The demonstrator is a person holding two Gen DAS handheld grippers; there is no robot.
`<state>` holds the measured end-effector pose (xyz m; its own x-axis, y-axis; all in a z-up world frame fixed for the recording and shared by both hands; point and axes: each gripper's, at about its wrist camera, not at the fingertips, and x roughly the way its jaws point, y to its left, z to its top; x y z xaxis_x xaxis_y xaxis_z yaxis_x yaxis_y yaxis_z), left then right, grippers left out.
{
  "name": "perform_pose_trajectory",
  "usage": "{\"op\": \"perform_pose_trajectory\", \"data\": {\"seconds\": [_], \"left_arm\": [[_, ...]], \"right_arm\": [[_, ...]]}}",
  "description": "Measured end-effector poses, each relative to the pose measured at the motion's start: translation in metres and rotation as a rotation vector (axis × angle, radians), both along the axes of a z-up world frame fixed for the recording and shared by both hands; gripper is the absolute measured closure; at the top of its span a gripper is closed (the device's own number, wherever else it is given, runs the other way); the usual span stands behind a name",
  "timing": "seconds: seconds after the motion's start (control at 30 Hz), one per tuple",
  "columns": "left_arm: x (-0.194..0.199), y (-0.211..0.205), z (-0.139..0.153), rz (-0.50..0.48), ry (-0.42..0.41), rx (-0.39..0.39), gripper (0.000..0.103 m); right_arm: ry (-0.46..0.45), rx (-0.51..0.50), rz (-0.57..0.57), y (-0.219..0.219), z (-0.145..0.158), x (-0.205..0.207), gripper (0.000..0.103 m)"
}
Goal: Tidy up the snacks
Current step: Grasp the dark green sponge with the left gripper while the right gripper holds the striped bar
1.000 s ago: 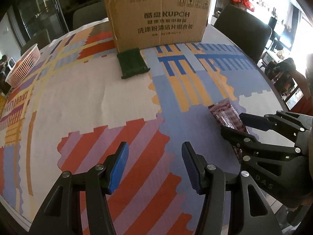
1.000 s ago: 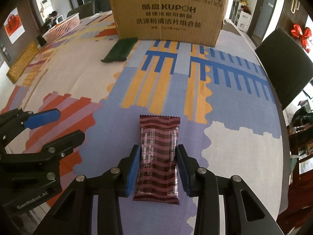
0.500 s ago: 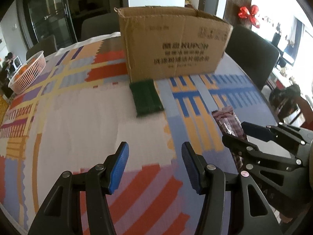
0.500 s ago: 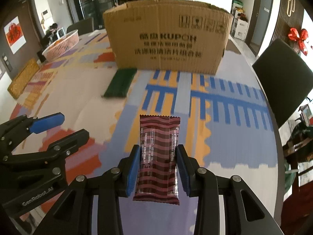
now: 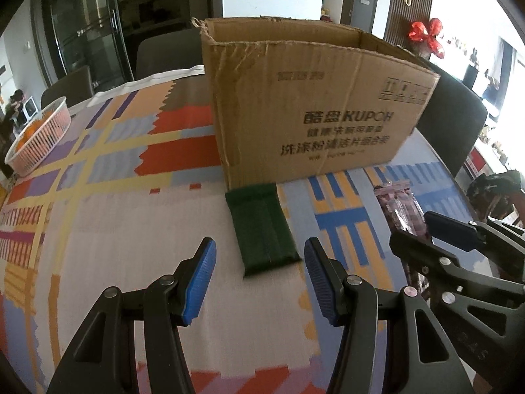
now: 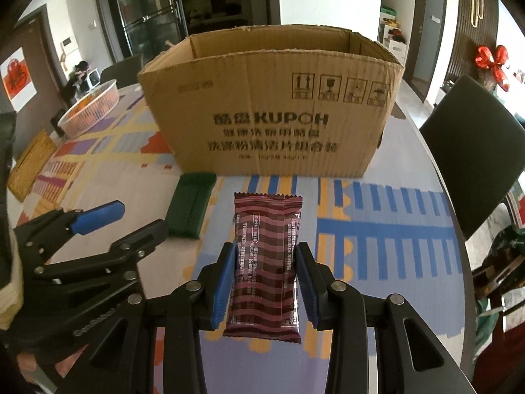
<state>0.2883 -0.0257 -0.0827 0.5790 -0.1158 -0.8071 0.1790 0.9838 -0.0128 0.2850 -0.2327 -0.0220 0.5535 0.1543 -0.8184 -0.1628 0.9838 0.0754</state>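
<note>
My right gripper (image 6: 265, 279) clamps the snack bar (image 6: 266, 262) lengthwise (ready to tip in) | box (image 6: 272, 105) at 12 o'clock | left gripper (image 5: 259, 282) open, green packet (image 5: 262, 229) on bench ahead

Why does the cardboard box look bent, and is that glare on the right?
Left wrist view: fisheye curvature bows the cardboard box; windows at right blow out white. Right wrist view: same bowing, snack bar sharp, box print slightly soft, corners vignetted black.
</note>
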Motion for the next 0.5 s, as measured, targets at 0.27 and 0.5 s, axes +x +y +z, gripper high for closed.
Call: {"op": "perform_pose_trajectory", "data": {"seconds": [0.27, 0.5], "left_arm": [[0.03, -0.001, -0.02, 0.009, 0.036, -0.01, 0.048], [0.043, -0.007, -0.036, 0.027, 0.058, 0.012, 0.048]], "right_arm": [[0.023, 0.005, -0.021, 0.0, -0.01, 0.023, 0.065], [0.038, 0.0, -0.037, -0.003, -0.017, 0.036, 0.065]]}}
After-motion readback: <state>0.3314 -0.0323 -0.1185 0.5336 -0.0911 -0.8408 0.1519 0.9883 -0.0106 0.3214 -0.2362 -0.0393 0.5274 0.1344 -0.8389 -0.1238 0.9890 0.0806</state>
